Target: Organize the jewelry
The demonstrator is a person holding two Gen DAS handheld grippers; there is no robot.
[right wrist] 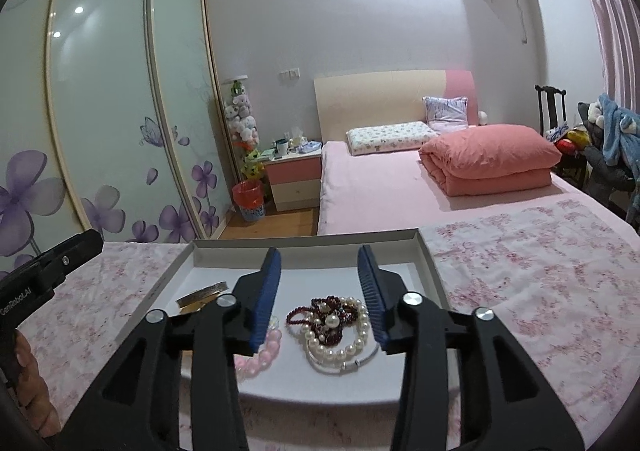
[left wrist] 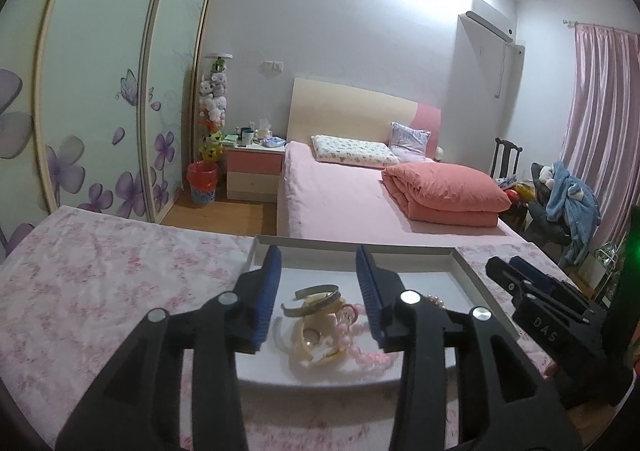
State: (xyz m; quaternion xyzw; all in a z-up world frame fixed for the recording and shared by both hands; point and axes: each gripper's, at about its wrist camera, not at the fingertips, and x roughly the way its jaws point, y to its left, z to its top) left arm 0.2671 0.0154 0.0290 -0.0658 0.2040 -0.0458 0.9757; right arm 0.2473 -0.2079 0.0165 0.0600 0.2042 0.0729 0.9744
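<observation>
A shallow white tray (left wrist: 352,248) lies on a floral pink cloth. Its left half holds gold bangles (left wrist: 316,297), a cream bangle (left wrist: 306,351) and a pink bead bracelet (left wrist: 360,347). My left gripper (left wrist: 318,251) hovers over them, open, with nothing between its blue pads. In the right wrist view the tray (right wrist: 424,251) holds a pearl bracelet (right wrist: 340,337) tangled with dark red beads (right wrist: 318,309), and a silver bangle (right wrist: 362,362) lies under them. My right gripper (right wrist: 319,251) is open above this pile and grips nothing. The pink bracelet (right wrist: 260,355) and a gold bangle (right wrist: 202,295) lie to the left.
The floral cloth (left wrist: 100,271) covers the surface around the tray. Behind it stands a pink bed (left wrist: 340,195) with a folded quilt (left wrist: 444,191). The right gripper (left wrist: 504,265) shows beside the tray's right rim. A hand (right wrist: 28,391) holds the left gripper (right wrist: 80,247).
</observation>
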